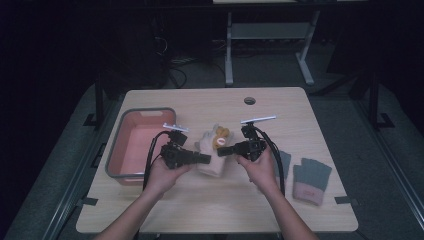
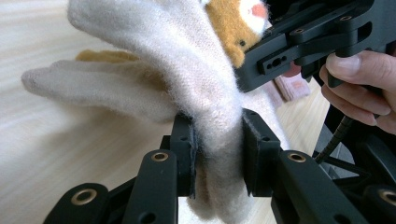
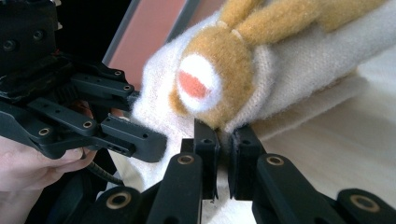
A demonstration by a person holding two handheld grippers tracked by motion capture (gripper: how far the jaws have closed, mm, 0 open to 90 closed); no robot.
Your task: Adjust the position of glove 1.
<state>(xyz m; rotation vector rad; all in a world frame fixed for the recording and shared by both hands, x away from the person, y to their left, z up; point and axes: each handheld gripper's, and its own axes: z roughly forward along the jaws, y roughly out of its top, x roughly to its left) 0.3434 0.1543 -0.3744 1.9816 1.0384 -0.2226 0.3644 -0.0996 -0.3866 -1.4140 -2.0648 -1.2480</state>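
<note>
Both my grippers are on the cream glove [image 1: 214,150], mid-table, between the two hands. Left gripper [image 1: 206,159] is clamped on the glove's cuff end; in the left gripper view the pads squeeze a thick fold of knit [image 2: 219,140] with fabric bulging above and below. Right gripper [image 1: 223,150] is pinched nearly closed on a thin edge of the glove [image 3: 224,135], right under the brown animal face [image 3: 205,79] sewn on it. The two sets of jaws point at each other, close together, tips almost meeting over the glove.

Around it: red bin [image 1: 131,145] with grey rim sits just left of my left hand [image 1: 165,175], the nearest obstacle on that side. Two grey gloves with pink cuffs [image 1: 311,180] lie to the right of my right hand [image 1: 260,167], apart from the work. Cable hole [image 1: 249,100] far side of table [image 1: 200,210]. Gripper cables trail back along both wrists.
</note>
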